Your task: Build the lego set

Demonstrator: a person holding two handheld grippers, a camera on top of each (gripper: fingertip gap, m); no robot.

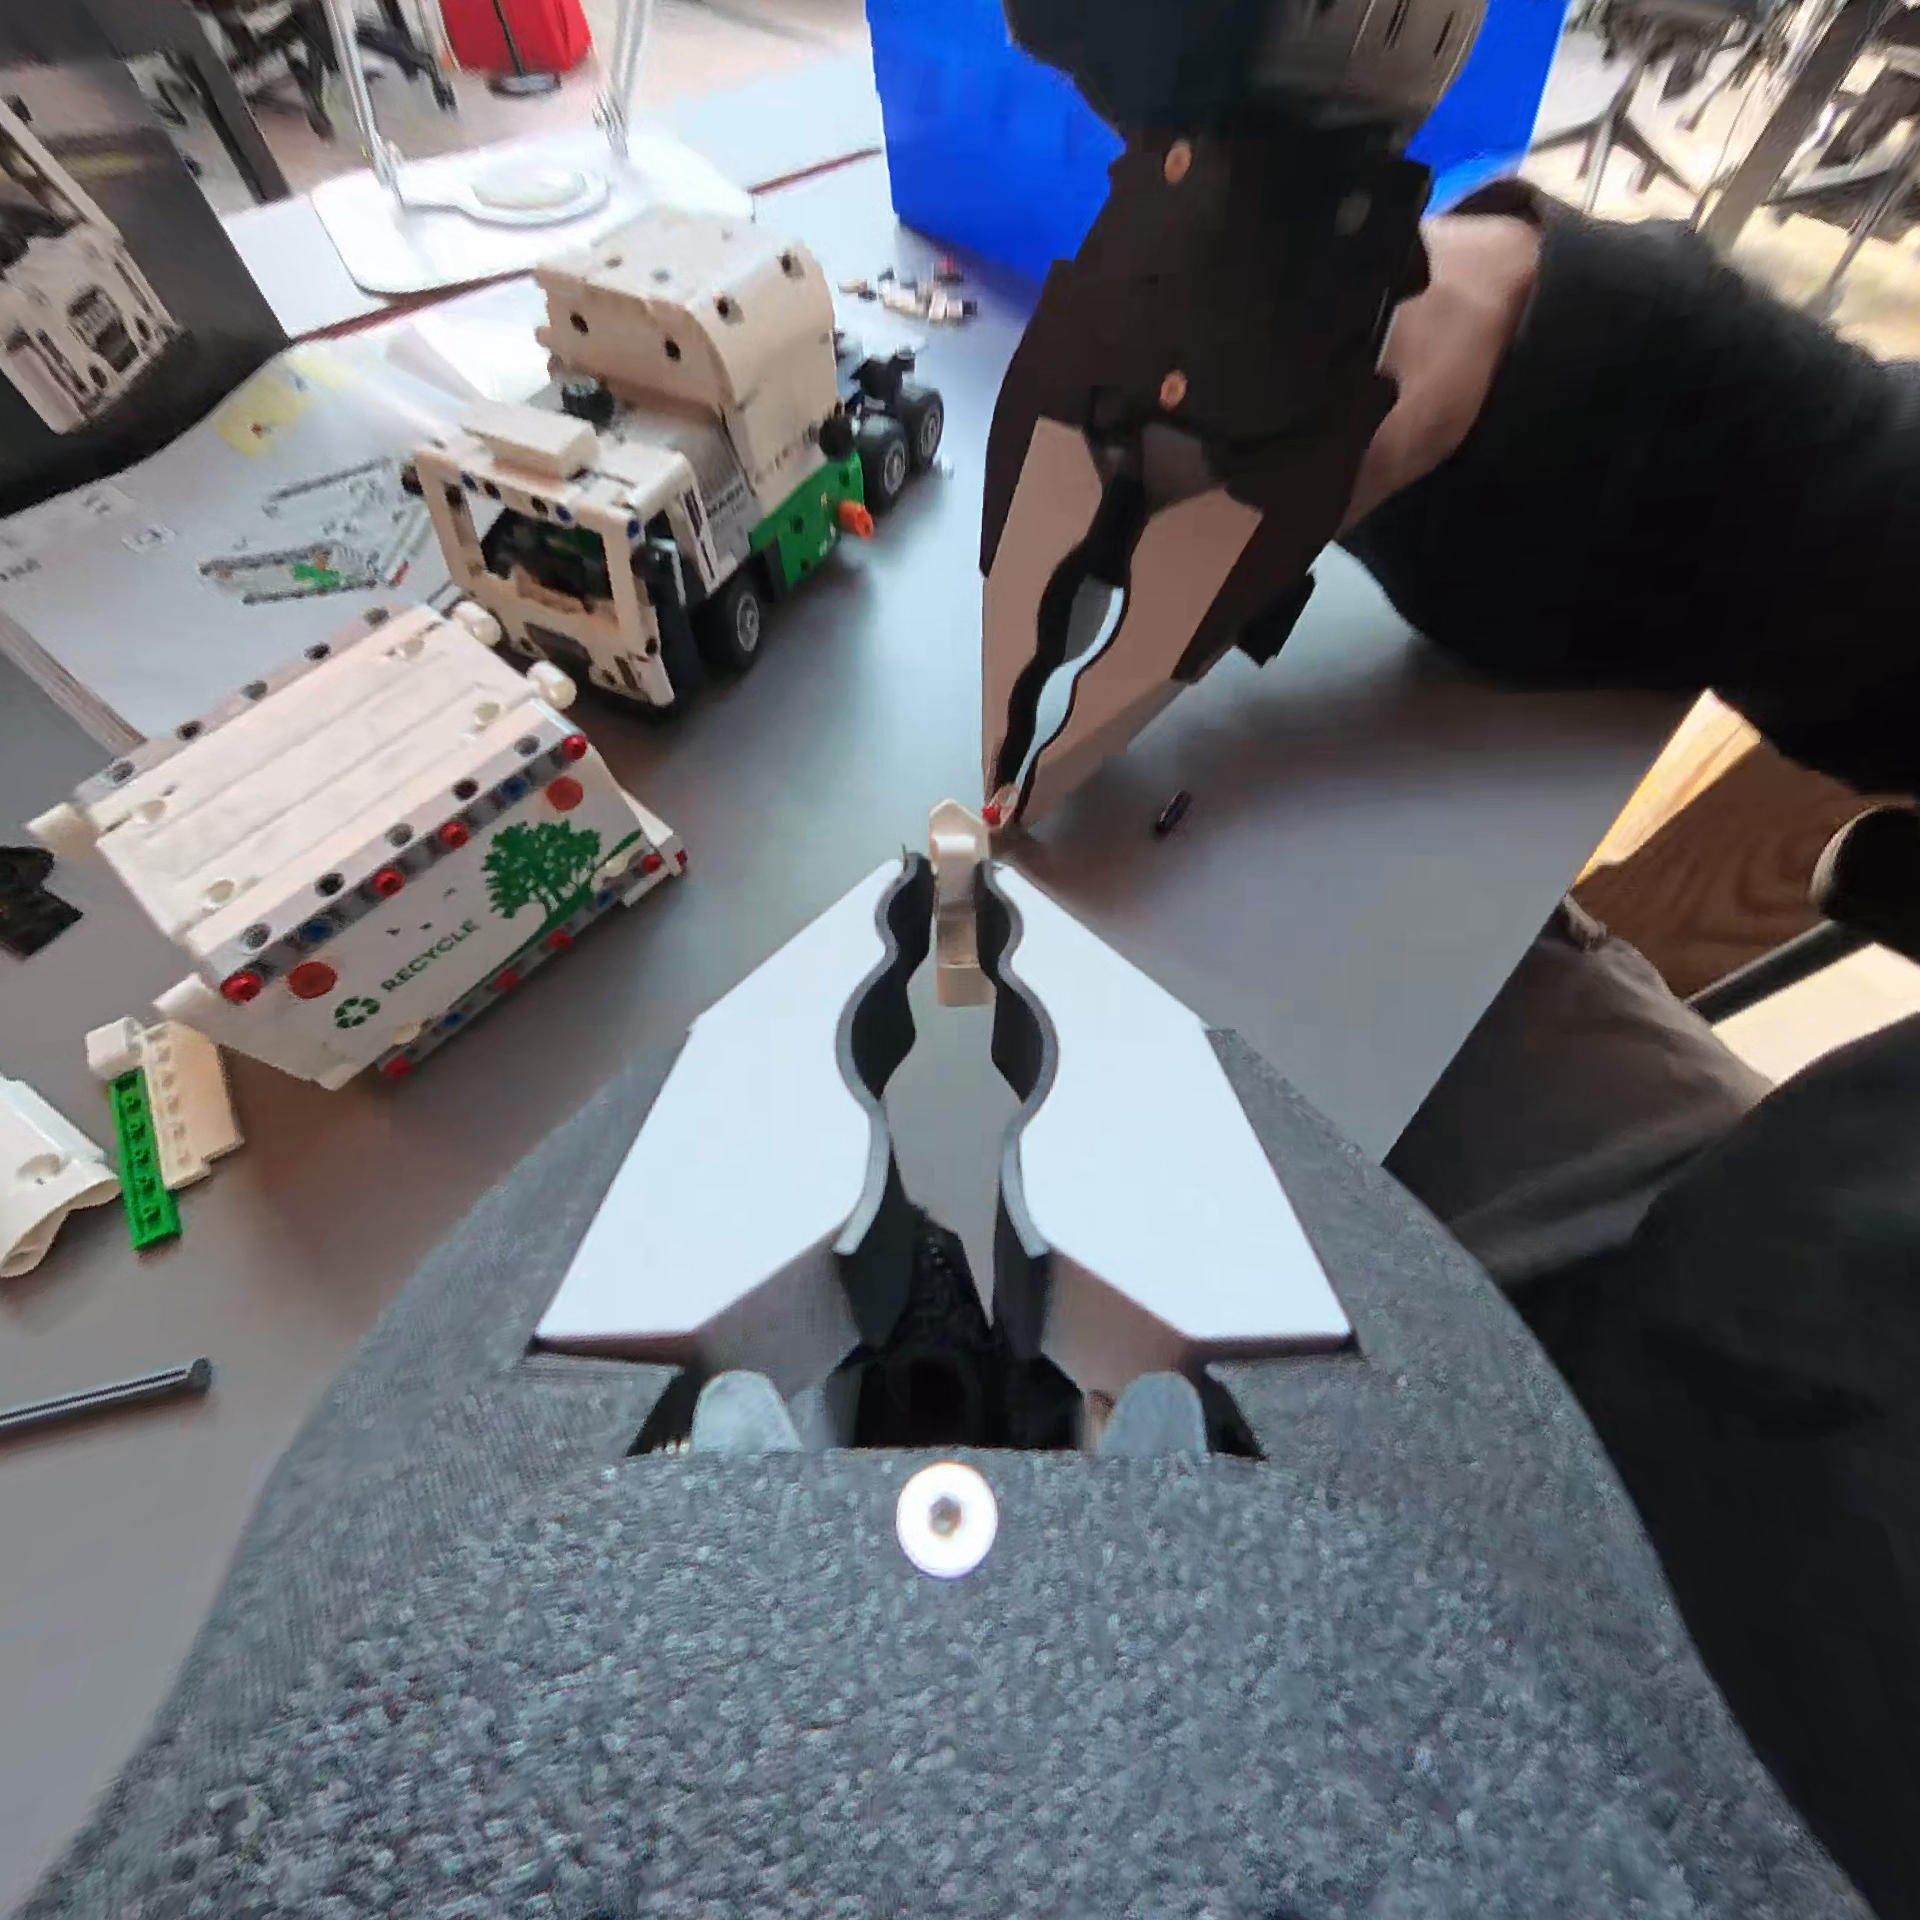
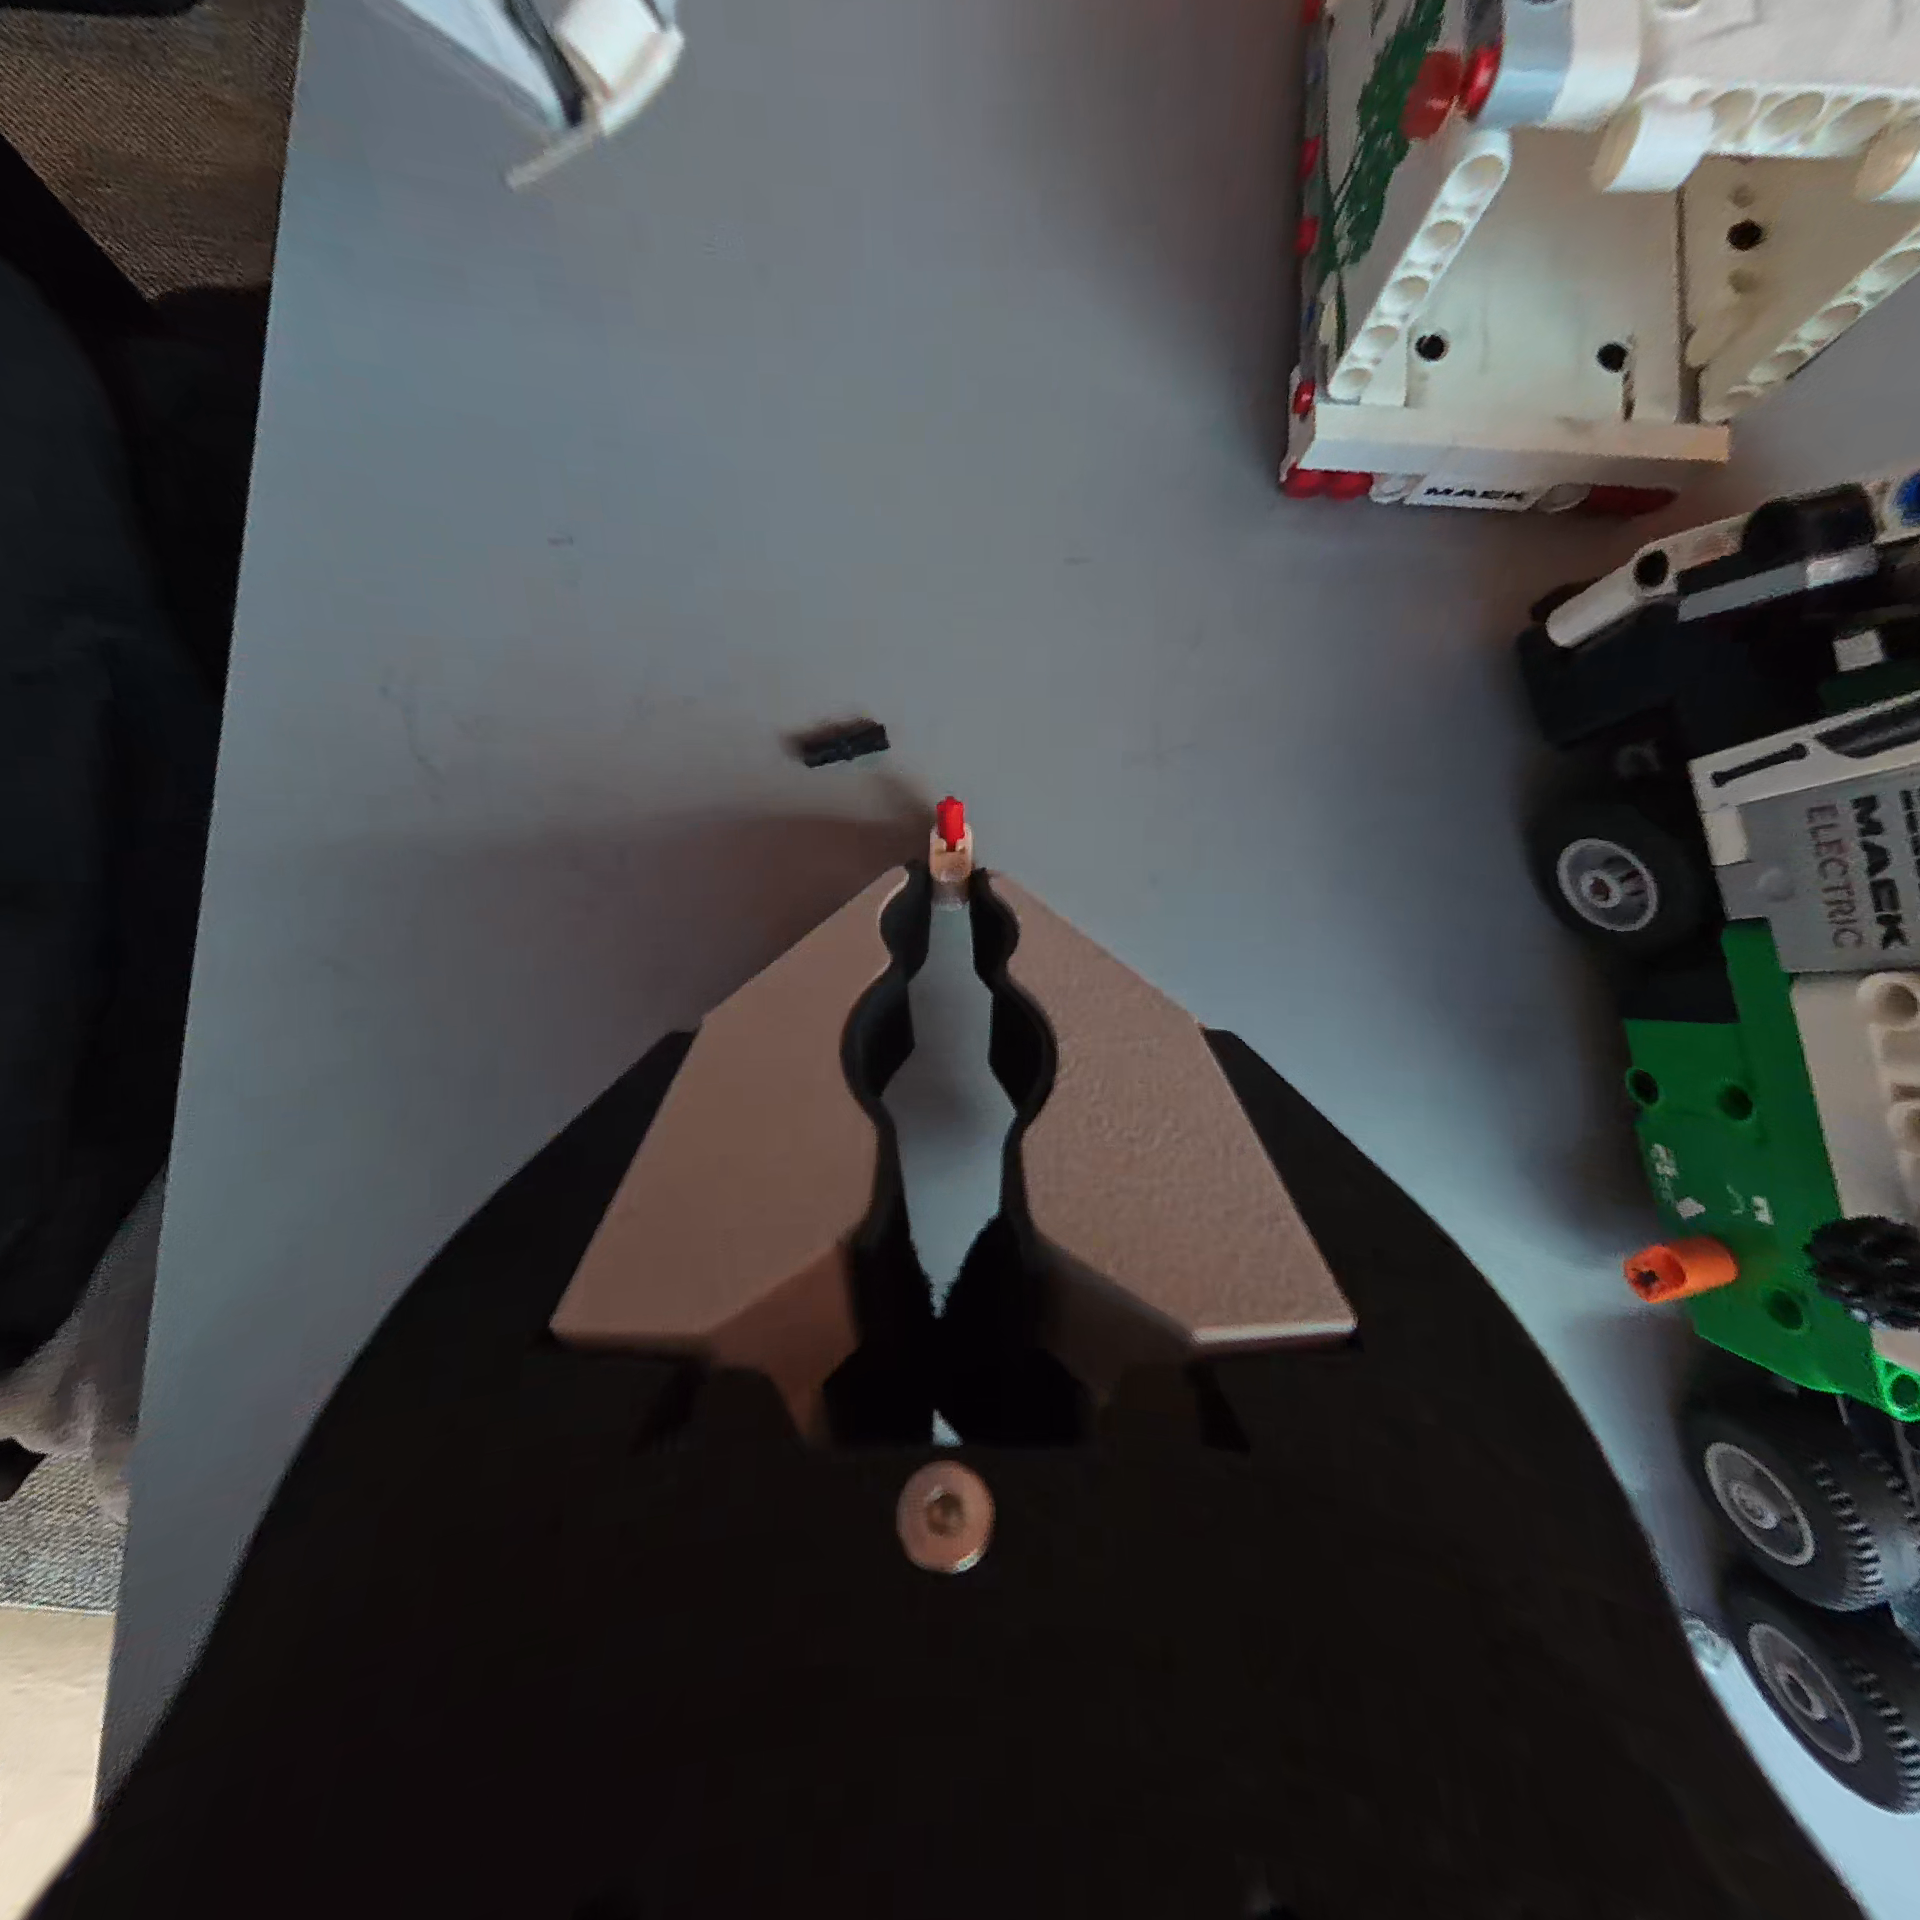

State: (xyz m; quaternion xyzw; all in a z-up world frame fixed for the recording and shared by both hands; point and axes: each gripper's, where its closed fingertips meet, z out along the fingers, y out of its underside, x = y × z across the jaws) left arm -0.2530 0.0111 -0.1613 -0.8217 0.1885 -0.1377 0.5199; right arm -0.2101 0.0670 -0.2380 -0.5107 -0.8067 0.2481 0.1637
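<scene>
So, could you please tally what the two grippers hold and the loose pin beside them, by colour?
White: 1, the white piece in the left gripper
Red: 1, the red pin in the right gripper
Black: 1, the black pin on the table
Total: 3

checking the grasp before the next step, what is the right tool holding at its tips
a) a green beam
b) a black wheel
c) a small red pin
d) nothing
c: in the right wrist view the right tool is shut on a small red pin poking out past its tips, and the left wrist view shows the same red bit at those tips, close to the white piece in the left tool.
</scene>
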